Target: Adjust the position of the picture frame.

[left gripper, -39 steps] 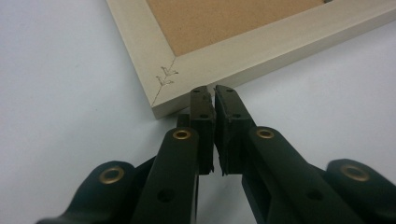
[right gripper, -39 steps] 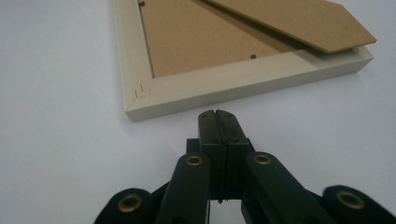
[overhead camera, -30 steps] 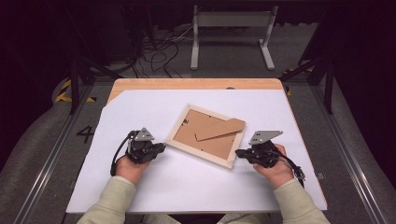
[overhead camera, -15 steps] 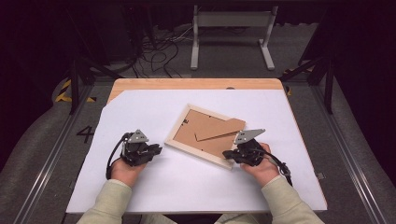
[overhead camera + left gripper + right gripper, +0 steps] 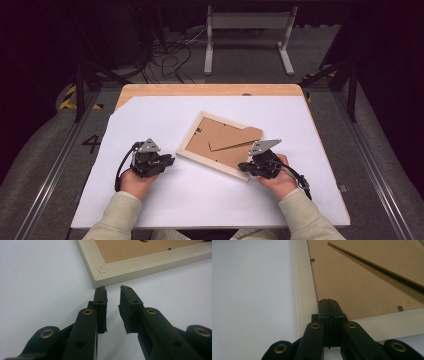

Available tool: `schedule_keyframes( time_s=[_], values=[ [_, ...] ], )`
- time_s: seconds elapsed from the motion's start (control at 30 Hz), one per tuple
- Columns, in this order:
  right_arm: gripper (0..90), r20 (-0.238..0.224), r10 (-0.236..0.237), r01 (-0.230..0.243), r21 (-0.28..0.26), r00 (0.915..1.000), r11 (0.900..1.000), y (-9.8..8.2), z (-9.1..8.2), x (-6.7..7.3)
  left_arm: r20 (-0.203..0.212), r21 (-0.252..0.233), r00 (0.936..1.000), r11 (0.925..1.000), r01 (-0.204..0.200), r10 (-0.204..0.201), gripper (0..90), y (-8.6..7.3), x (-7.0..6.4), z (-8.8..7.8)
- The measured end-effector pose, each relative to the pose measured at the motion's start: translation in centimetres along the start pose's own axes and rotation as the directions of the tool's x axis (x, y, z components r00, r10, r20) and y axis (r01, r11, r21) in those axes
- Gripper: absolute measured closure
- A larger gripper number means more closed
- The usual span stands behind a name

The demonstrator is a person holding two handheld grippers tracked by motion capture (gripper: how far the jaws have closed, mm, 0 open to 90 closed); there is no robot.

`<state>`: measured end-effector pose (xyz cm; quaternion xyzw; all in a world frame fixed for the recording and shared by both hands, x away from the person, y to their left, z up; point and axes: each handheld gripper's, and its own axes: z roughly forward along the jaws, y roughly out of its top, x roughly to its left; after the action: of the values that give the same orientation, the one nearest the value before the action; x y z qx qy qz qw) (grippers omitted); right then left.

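Since a second ago your right tongs (image 5: 246, 166) have slid inward from just off the picture frame's (image 5: 220, 145) right corner to its near corner, while your left tongs (image 5: 170, 161) backed a little away from the frame's left corner and have just been opening, with nothing between the jaws.

From the high view, you have the wooden picture frame lying face down and turned askew near the middle of the white-covered table (image 5: 150, 115), a bit toward the right edge; its brown backing board (image 5: 227, 142) faces up, with a loose stand flap (image 5: 240, 137) on it. Your hands rest toward the near edge, one on each side of the frame.

Your left gripper view has the tongs (image 5: 112, 291) slightly parted and empty, tips just short of the frame's pale corner (image 5: 100, 275), not touching it.

Your right gripper view has the tongs (image 5: 328, 301) clenched tight, pads pressed together with nothing in them, their tips lying over the frame's inner corner (image 5: 317, 302) where the pale moulding meets the backing board (image 5: 352, 290).
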<state>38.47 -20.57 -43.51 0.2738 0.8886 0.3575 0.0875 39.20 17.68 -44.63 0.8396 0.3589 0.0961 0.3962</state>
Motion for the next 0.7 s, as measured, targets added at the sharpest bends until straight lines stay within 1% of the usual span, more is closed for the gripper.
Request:
schedule_keyframes(
  time_s=[0.1, 0.23, 0.3, 0.43, 0.57, 0.7],
  values=[
    [90.0, 0.003, -0.005, 0.005, 0.005, 1.0000, 1.000, 0.0, 0.0, 0.1, 0.004, 0.001, 1.0000, 1.0000, 0.000, 0.000, 74.9, 0.0, 0.0, 0.0],
    [90.0, -0.013, -0.010, 0.010, 0.015, 0.9999, 1.000, 0.1, 0.0, 0.3, 0.003, 0.004, 1.0000, 1.0000, 0.006, -0.006, 74.9, 0.0, 0.0, 0.0],
    [90.0, -0.019, -0.021, 0.021, 0.022, 0.9996, 1.000, 0.1, 0.0, 0.5, 0.005, 0.005, 1.0000, 1.0000, 0.007, -0.007, 74.7, 0.0, 0.1, 0.1],
    [90.0, -0.039, -0.041, 0.043, 0.037, 0.9984, 0.998, 0.2, 0.1, 1.3, 0.005, 0.006, 0.9999, 0.9999, 0.010, -0.010, 74.3, -0.1, 0.2, 0.0],
    [90.0, -0.050, -0.080, 0.083, 0.058, 0.9955, 0.995, 0.4, 0.2, 2.5, 0.012, 0.007, 0.9997, 0.9997, 0.022, -0.022, 73.8, -0.1, 0.3, 0.0],
    [90.0, -0.072, -0.111, 0.116, 0.073, 0.9912, 0.991, 0.7, 0.3, 3.6, 0.014, 0.010, 0.9996, 0.9997, 0.024, -0.024, 73.9, 0.0, 0.4, 0.0]
  ],
)
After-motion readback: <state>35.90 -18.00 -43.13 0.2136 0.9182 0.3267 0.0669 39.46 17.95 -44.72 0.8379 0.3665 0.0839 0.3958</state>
